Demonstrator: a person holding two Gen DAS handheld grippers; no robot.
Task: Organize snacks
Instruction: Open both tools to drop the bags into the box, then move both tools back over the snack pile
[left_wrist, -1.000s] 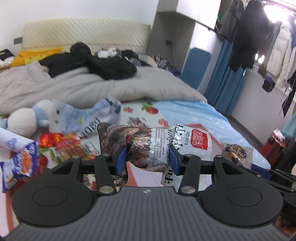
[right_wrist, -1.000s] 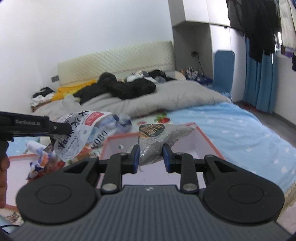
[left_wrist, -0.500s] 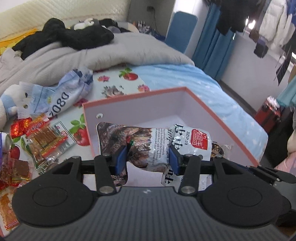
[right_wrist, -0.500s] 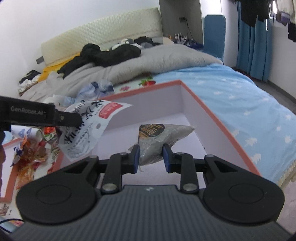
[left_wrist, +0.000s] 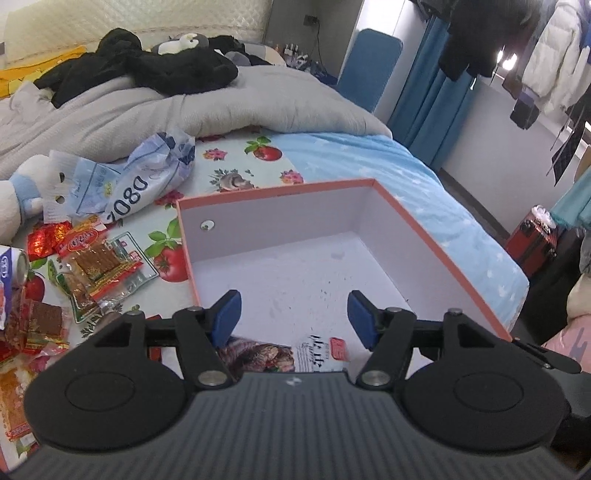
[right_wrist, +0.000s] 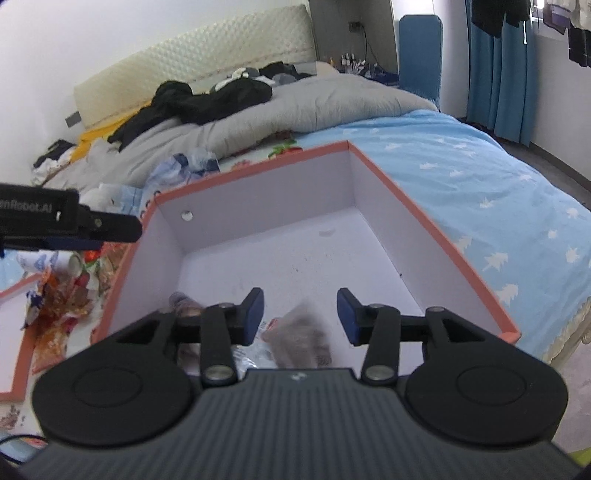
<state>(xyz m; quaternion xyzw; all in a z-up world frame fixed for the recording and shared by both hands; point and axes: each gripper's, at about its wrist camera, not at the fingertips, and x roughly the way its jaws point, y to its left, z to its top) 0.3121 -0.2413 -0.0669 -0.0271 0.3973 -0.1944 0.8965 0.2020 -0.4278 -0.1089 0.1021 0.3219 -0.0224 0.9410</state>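
An orange-rimmed box with a pale lilac inside (left_wrist: 436, 236) lies on the bed; it also shows in the right wrist view (right_wrist: 406, 206). My left gripper (left_wrist: 294, 317) is open above the box's near end, over a brown-and-white snack bag (left_wrist: 280, 355) lying inside. My right gripper (right_wrist: 300, 314) is open over the same box, above a small grey snack bag (right_wrist: 301, 341) that looks blurred. The left gripper's body (right_wrist: 55, 221) shows at the left of the right wrist view.
Loose snack packets (left_wrist: 96, 266) and a crumpled blue-white bag (left_wrist: 140, 181) lie on the fruit-print sheet left of the box. A plush toy (left_wrist: 18, 192), a grey duvet (left_wrist: 184, 107) and black clothes lie beyond. A red suitcase (left_wrist: 532, 240) stands by the bed.
Both grippers opened and let go of their snack bags, which now lie in the box. Both views tilted down toward the box.
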